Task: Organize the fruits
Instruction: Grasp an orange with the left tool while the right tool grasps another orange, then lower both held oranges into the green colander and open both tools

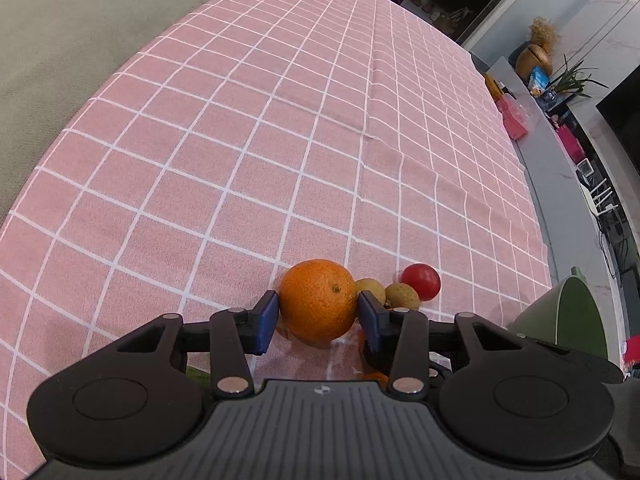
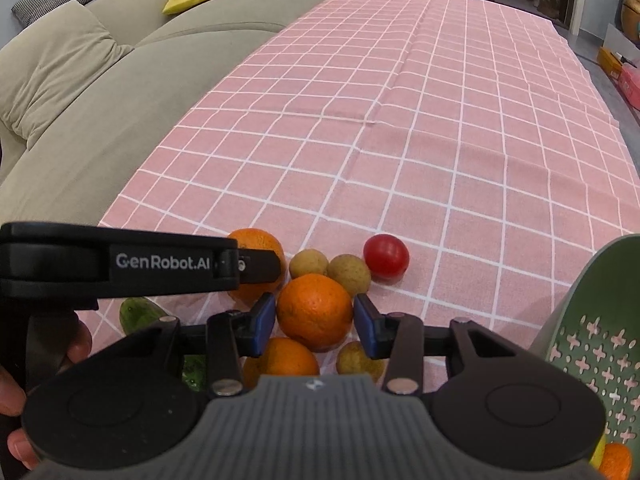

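Fruit cluster (image 2: 320,280) crowded, green colander (image 2: 592,340) right, tablecloth (image 2: 400,120) beyond open

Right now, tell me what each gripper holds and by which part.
Left gripper clamps an orange across its sides; right gripper clamps another orange the same way. Both oranges sit on the tablecloth.

Oranges (image 2: 314,307), small tan fruits (image 2: 349,274), a red tomato (image 2: 386,256) and cucumber (image 2: 138,312) cluster on the counter beside a green basket (image 2: 592,336).

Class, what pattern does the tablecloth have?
The tablecloth is pink with a white grid; the right wrist view shows it best.
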